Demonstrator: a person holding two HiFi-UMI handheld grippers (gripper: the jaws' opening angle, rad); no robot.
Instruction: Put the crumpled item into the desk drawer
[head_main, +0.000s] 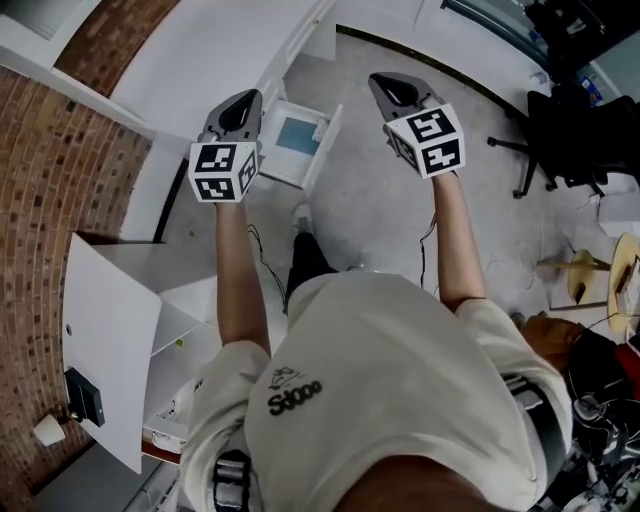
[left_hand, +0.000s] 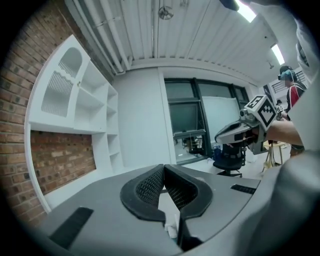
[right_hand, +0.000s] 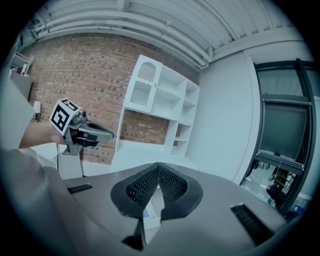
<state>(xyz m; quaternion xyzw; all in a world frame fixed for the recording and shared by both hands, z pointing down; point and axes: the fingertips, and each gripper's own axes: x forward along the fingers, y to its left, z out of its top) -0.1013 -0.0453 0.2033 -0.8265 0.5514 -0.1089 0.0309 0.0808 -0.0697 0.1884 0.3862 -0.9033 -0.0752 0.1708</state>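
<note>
Well, the drawer (head_main: 318, 138) stands pulled out of the white desk (head_main: 220, 50) at 12 o'clock from you, showing between your two raised grippers. A pale blue patch (head_main: 297, 135) lies inside it; whether that is the crumpled item cannot be told from the head view.

Your left gripper (left_hand: 163, 168) has its jaws closed tip to tip with nothing between them. Your right gripper (right_hand: 158, 165) is the same: jaws together and empty. In the head view the left one sits at the drawer's 9 o'clock, its marker cube overlapping the drawer's near corner. The right one sits at the drawer's 3 o'clock, apart from it.

Your shoe (head_main: 302, 214) shows on the floor at the drawer's 6 o'clock, with thin cables (head_main: 262, 262) trailing beside it.

Further out, a brick wall (head_main: 60, 160) runs along at 9 o'clock, with white shelves (right_hand: 160, 97) against it. A white door panel (head_main: 110, 340) hangs open at 7 o'clock. A black chair (head_main: 560, 120) stands at 2 o'clock, well apart from the drawer.
</note>
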